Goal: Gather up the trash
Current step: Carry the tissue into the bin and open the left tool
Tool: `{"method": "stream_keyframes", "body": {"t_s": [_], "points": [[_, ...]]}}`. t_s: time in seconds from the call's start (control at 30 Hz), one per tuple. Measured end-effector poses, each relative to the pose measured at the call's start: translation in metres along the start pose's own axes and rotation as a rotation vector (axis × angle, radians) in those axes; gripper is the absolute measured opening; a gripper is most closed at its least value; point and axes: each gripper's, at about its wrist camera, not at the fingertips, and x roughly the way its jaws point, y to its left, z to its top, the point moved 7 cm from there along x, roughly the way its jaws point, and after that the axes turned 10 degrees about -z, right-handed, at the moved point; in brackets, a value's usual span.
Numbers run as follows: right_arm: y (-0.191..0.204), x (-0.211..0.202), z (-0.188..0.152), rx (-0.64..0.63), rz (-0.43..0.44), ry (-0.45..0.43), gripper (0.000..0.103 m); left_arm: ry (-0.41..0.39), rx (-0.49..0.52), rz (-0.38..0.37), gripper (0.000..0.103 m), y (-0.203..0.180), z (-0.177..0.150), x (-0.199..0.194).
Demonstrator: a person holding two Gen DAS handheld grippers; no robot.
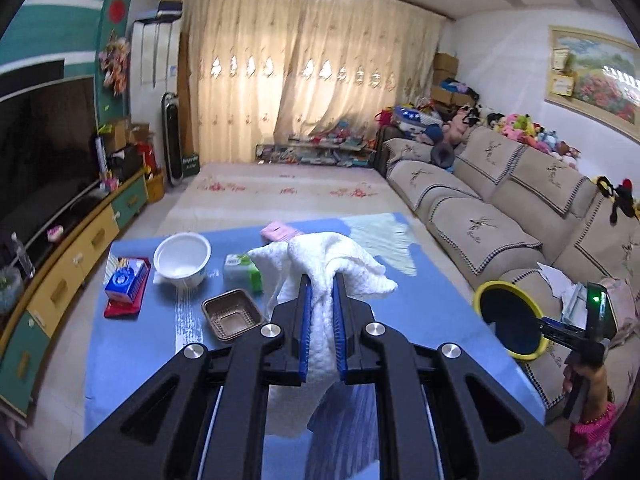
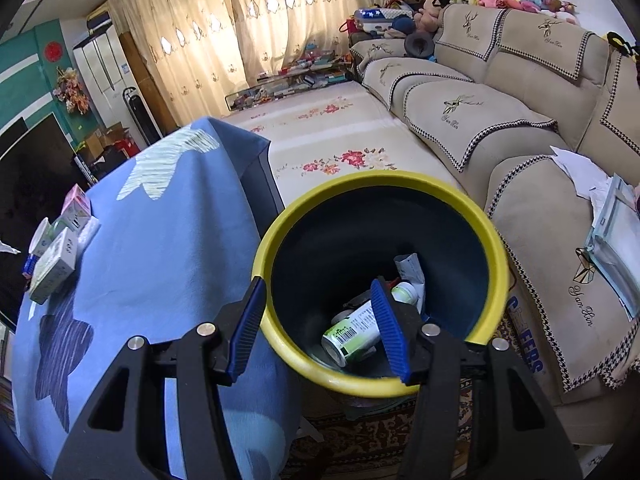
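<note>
Left wrist view: my left gripper [image 1: 320, 280] pinches the white tissue wad [image 1: 332, 264] above the desk [image 1: 420, 300]. My right gripper [image 2: 318, 292] clamps the bin's yellow rim [image 2: 496, 240]; I should carry the wad well over the opening before letting go.

A home living room: a beige sofa [image 1: 500, 216] with plush toys [image 1: 520, 128] right of the claw, a television [image 1: 44, 148] left, curtains [image 1: 304, 68] ahead.

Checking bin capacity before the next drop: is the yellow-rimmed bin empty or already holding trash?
Holding trash, far from full. The yellow-rimmed bin has a green-and-white can, a small bottle and a crumpled wrapper at the bottom; dark inner wall shows above.
</note>
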Motion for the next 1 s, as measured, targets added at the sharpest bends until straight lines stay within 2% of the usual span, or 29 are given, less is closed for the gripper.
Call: {"method": "stream_keyframes", "body": {"t_s": [0.17,0.33,0.47,0.67,0.83,0.93,1.0], "points": [[-0.014,-0.03,-0.006,-0.013,-0.007,-0.043,0.053,0.004,0.045,-0.06,0.011,-0.048,0.001,-0.014],[-0.041,-0.06,-0.015,-0.011,-0.046,-0.086,0.056,0.05,0.099,-0.159,0.011,-0.106,-0.007,0.004],[-0.064,-0.077,-0.022,0.019,-0.067,-0.115,0.056,0.121,0.142,-0.266,0.011,-0.164,-0.017,0.041],[-0.099,-0.075,-0.031,0.058,-0.117,-0.112,0.057,0.212,0.22,-0.413,0.011,-0.255,-0.031,0.109],[-0.13,-0.06,-0.044,0.105,-0.136,-0.063,0.058,0.263,0.267,-0.474,0.011,-0.315,-0.035,0.165],[-0.147,-0.05,-0.05,0.132,-0.146,-0.038,0.058,0.304,0.285,-0.479,0.012,-0.346,-0.038,0.206],[-0.158,-0.046,-0.052,0.152,-0.153,-0.026,0.058,0.326,0.294,-0.48,0.023,-0.36,-0.041,0.227]]}}
